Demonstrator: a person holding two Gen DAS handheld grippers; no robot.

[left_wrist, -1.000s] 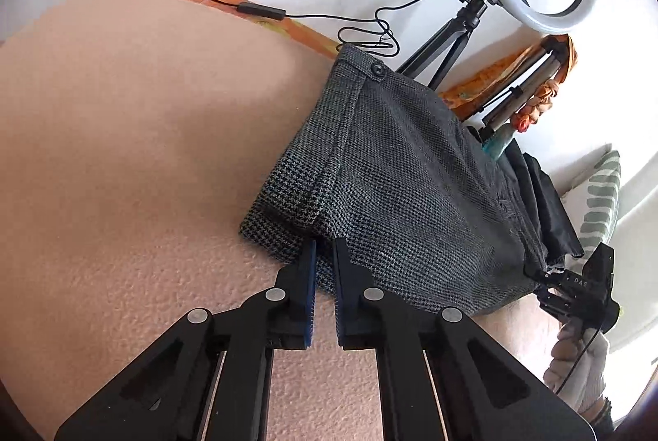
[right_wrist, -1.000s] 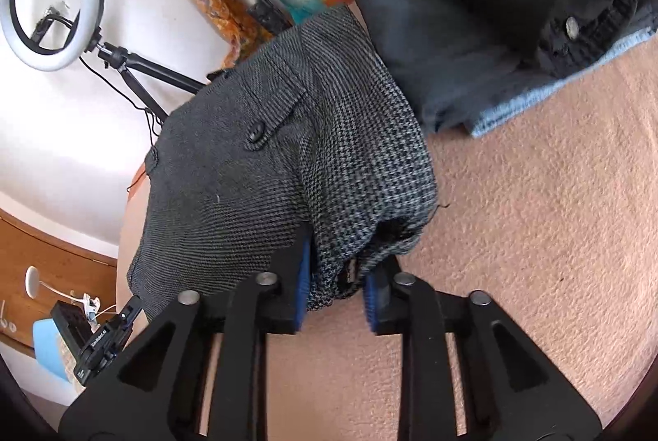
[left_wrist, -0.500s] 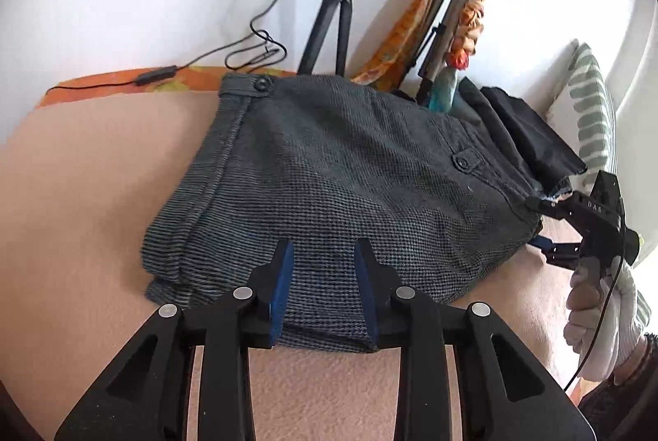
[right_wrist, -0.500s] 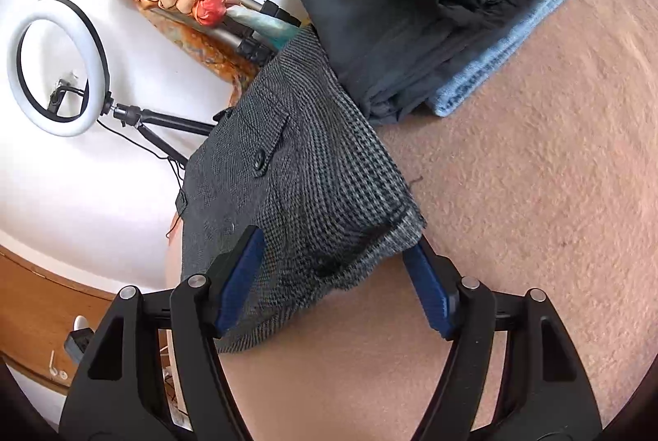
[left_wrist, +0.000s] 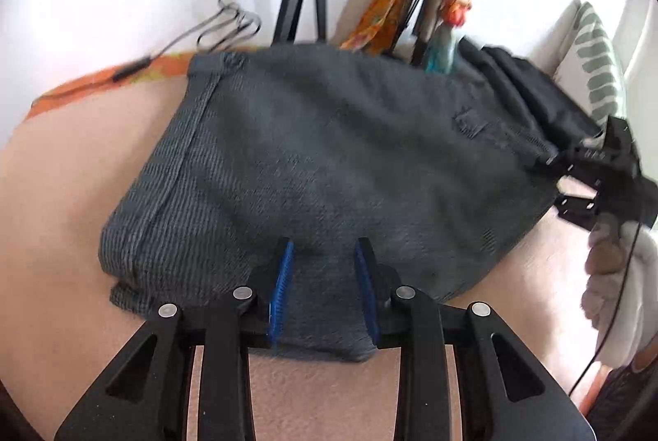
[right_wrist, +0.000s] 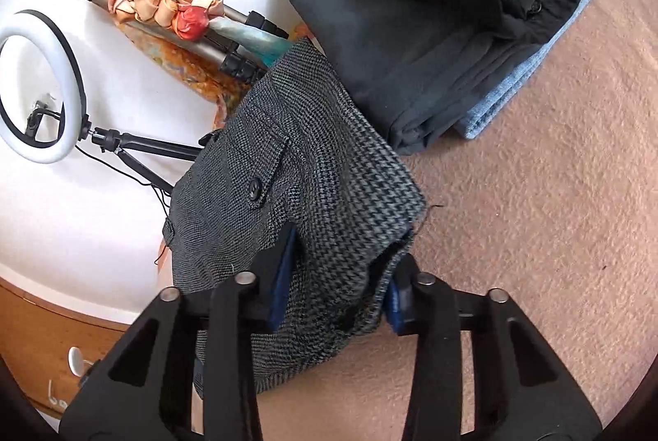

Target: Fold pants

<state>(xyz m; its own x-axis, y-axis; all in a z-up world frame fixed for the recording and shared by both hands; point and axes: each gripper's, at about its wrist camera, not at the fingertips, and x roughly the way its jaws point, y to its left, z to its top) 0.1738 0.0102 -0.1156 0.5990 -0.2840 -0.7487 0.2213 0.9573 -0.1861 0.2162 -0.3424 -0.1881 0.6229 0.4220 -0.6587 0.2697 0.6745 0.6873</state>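
The grey houndstooth pants (left_wrist: pixel 329 161) lie folded into a thick bundle on the pink bed cover. My left gripper (left_wrist: pixel 323 260) is open, its blue pads either side of the near folded edge, fabric between them. In the right wrist view the pants (right_wrist: pixel 296 186) show a buttoned back pocket. My right gripper (right_wrist: pixel 341 276) is open with jaws wide around the pants' corner, not pinching it. The right gripper and gloved hand (left_wrist: pixel 604 169) show at the pants' right end in the left wrist view.
A stack of folded dark and blue garments (right_wrist: pixel 432 9) lies just right of the pants. A ring light on a tripod (right_wrist: pixel 41 87), a second tripod with an orange scarf (right_wrist: pixel 164 9) and a patterned pillow (left_wrist: pixel 596 63) stand behind. Pink cover (right_wrist: pixel 534 174) stretches right.
Both grippers opened and let go of the pants, which settled onto the bed. The left gripper moved in over the near edge; the right gripper narrowed somewhat around the corner.
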